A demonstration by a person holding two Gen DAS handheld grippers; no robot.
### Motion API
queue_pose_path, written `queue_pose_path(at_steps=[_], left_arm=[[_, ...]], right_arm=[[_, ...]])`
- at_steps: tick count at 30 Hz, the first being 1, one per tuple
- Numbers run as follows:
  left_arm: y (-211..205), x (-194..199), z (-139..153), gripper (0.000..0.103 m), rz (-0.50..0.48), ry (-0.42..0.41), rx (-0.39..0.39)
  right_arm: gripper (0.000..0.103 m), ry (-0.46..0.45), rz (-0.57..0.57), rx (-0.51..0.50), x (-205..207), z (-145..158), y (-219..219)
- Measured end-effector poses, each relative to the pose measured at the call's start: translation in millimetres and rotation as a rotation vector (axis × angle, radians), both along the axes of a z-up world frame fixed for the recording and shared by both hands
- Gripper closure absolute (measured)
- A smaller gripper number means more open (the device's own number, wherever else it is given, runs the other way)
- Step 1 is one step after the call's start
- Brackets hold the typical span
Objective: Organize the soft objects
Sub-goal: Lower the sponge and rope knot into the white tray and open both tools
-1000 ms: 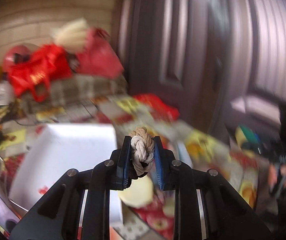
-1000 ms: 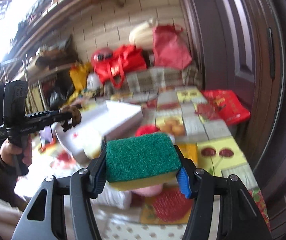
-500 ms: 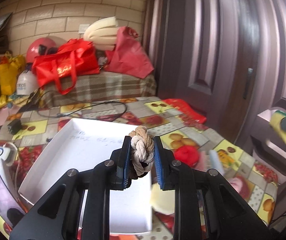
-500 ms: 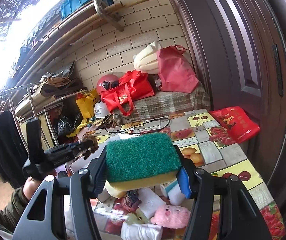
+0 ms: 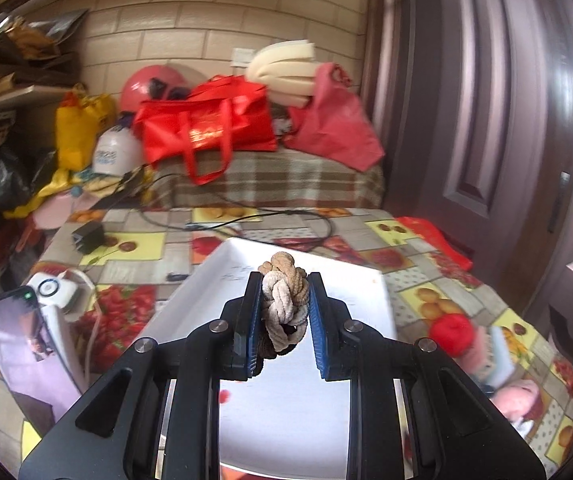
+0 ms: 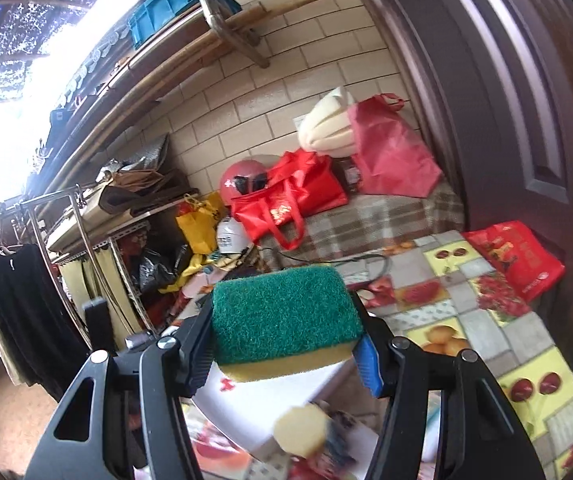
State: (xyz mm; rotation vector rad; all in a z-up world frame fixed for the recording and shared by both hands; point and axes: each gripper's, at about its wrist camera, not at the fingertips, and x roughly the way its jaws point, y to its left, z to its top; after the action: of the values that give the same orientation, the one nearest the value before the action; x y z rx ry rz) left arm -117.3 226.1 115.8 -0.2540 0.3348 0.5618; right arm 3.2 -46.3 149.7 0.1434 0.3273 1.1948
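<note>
Beige and brown rope, tied into a fat knot (image 5: 284, 304), sits pinched between the blue-padded fingers of my left tool (image 5: 282, 322), which is closed tight on it. Beneath and ahead of that knot lies a shallow white tray (image 5: 366, 292) on a tabletop (image 5: 410, 236) covered in a fruit-patterned cloth. At the far left of this view a phone (image 5: 14, 344) leans on a white stand. To the right of the tray, on the cloth, rest a red fluffy ball (image 5: 451, 332) and, nearer me, a pink plush piece (image 5: 520, 398). Behind the tabletop, a red bag (image 5: 210, 124) sits on a plaid-covered surface.

My right tool (image 6: 286, 340) clamps a sponge (image 6: 284, 322), green scouring side up and yellow foam below, held level above the tabletop with the white tray's corner just under it. Below the sponge, a blurred yellow foam piece (image 6: 300, 428) lies among other things too smeared to tell apart.
</note>
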Motion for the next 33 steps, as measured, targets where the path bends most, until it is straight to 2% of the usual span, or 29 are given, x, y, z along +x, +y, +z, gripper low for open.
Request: queue_pose_path(at_steps=[4,9,15,21,22,23,24,25,26,28,30,33], left_arm=[[21.2,-3.2,-11.6,0.082,0.033,0.002,-0.068],[29.5,8.8,-31.3,0.082,0.036,0.062,-0.103],[36.9,17.7,-45.1,0.082,0.05,0.118,-0.12],[43.0,21.4,-53.5,0.082,0.061,0.128,-0.169],[43.4,20.7,-54.4,0.079,0.069,0.126,-0.175],[44.5,20.1,-55.4,0.077,0.075,0.125,-0.182],[45.6,19.2,-56.2,0.059,0.08,0.121,-0.187],[46.7,17.9,-56.7,0.021,0.084,0.112,-0.192],[47.3,17.0,-56.9,0.004,0.085,0.105,-0.197],[48.3,12.6,-56.2,0.0,0.084,0.079,-0.2],[47.8,11.0,-54.0,0.0,0.078,0.065,-0.196],[42.2,9.5,-48.4,0.0,0.059,0.034,-0.172]], right_arm=[[0.044,0.015,0.042,-0.016,-4.8,0.3,34.0],[0.044,0.005,0.031,-0.116,-6.2,-19.8,84.1],[0.044,0.116,0.037,-0.272,11.0,-73.6,140.4],[0.042,0.204,0.032,-0.338,19.1,-105.8,170.1],[0.035,0.213,0.033,-0.345,19.7,-109.3,172.7],[0.02,0.223,0.035,-0.348,20.4,-111.8,173.4],[0.017,0.229,0.032,-0.345,22.2,-112.0,174.2],[0.017,0.23,0.029,-0.333,22.4,-112.2,170.8],[0.017,0.225,0.029,-0.322,22.6,-111.2,166.9],[0.015,0.216,0.027,-0.313,24.1,-107.9,160.7],[0.002,0.205,0.034,-0.306,26.0,-103.3,151.0],[0.0,0.174,0.051,-0.316,29.9,-96.2,133.3]])
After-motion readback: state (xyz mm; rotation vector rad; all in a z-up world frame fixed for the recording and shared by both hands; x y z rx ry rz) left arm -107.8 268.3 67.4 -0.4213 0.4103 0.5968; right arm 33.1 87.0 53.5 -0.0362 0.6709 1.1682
